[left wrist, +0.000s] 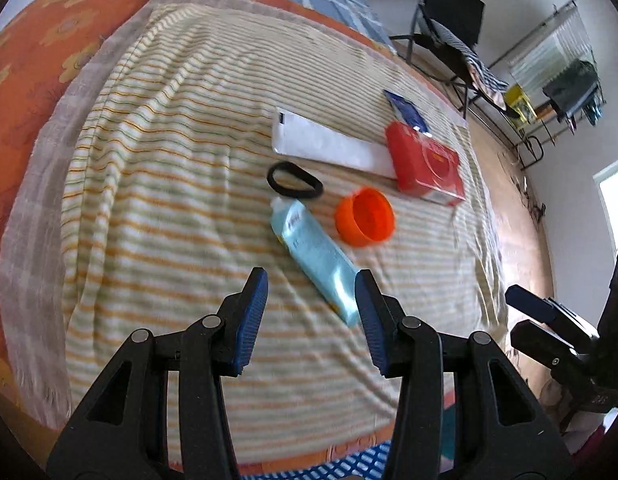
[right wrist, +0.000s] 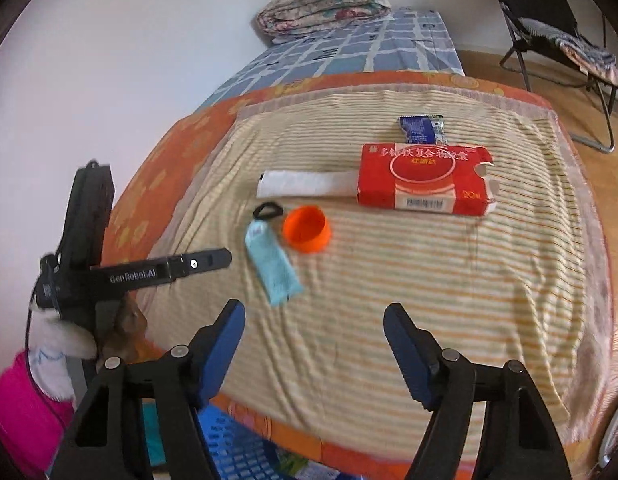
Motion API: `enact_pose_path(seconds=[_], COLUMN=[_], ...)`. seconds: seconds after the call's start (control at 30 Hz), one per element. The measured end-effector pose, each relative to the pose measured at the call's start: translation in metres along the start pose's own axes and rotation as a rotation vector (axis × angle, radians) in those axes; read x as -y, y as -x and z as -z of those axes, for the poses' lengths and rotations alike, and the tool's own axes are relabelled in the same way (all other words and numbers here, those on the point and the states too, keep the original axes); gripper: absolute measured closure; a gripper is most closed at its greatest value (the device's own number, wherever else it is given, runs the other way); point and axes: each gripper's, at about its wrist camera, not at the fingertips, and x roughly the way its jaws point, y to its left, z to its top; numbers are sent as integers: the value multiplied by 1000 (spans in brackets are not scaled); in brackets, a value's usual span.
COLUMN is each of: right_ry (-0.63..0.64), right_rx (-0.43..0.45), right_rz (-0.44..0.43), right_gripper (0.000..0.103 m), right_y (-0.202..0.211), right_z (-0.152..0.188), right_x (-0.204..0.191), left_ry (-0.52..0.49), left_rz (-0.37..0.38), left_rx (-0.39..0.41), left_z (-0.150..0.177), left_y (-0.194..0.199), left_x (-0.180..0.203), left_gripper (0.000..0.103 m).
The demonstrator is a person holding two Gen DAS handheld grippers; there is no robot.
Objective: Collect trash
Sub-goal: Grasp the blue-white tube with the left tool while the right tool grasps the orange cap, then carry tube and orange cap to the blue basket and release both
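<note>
your left gripper (left wrist: 311,312) has its fingers (left wrist: 253,312) set wide, nothing between them; the pale blue tube (left wrist: 315,258) lies on the striped blanket (left wrist: 169,200) just ahead, its flat tail reaching the inner edge of the right-hand finger in the left wrist view. cannot tell if they touch. your right gripper (right wrist: 314,344) also has fingers (right wrist: 225,344) spread wide and empty, hovering over bare blanket, with the tube (right wrist: 271,262) ahead and to its left.

outward from the tube: black loop (left wrist: 295,180) at its cap end, just beside it. orange cup (left wrist: 365,216) on its side, just right of the tube, mouth facing the cameras. beyond those, a white flat packet (left wrist: 329,146), long edge across, its right end tucked against the red box (left wrist: 427,164). red box is torn at one end, barcode strip facing the right wrist camera. a blue sachet (left wrist: 405,110) lies behind the box, at its far edge.

all of this sits on the bed, striped blanket over an orange flowered sheet (left wrist: 37,60). blue mesh basket (right wrist: 233,448) shows below the near edge of the bed, under the right gripper. folded quilt (right wrist: 329,0) at the far end, folding chair (right wrist: 557,36) off to the right on the floor.

pose: left gripper is seen from the right wrist view at the left, its body level, tip pointing in over the blanket edge toward the tube; your gloved hand grips its handle.
</note>
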Motion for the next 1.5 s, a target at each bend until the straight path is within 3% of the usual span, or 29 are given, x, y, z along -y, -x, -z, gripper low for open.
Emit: enact_pose_path(seconds=[0.23,0.63,0.7,0.87,0.93,1.1,1.23,1.5], right_ry=[-101,-208,-206,-193,-191,-177,-178,-157], right_rx=[-42,-93,-97,-101,-106,-110,-102,-65], right_rz=[-30,-83,-78,-58,-53,-18,-16,4], right_gripper=[39,57,60,65,67,78,97,101], right_y=[-44,-98,-105,-115,-119,-126,-126,-109], right_z=[-29,-51,-53,-57,-56,-56,-56,-50], right_x=[18,35,34,30,29,25,25,25], left_ry=[45,53,44,36,30,15,-3,-63], left_rz=[-16,-19,-24,-32,-40,-45,-36,-41], left_rx=[-12,-20,-22,-23,-25,-18,-15,12], left_z=[-25,-35,-36,-36,-36,-35,-33,-24], left_y=[-26,-47,-49,-50,-54,-55,-53,-32], left_x=[-8,-7,-4,-3,0,1,5,14], left_gripper=[57,57,63,70,82,83,87,87])
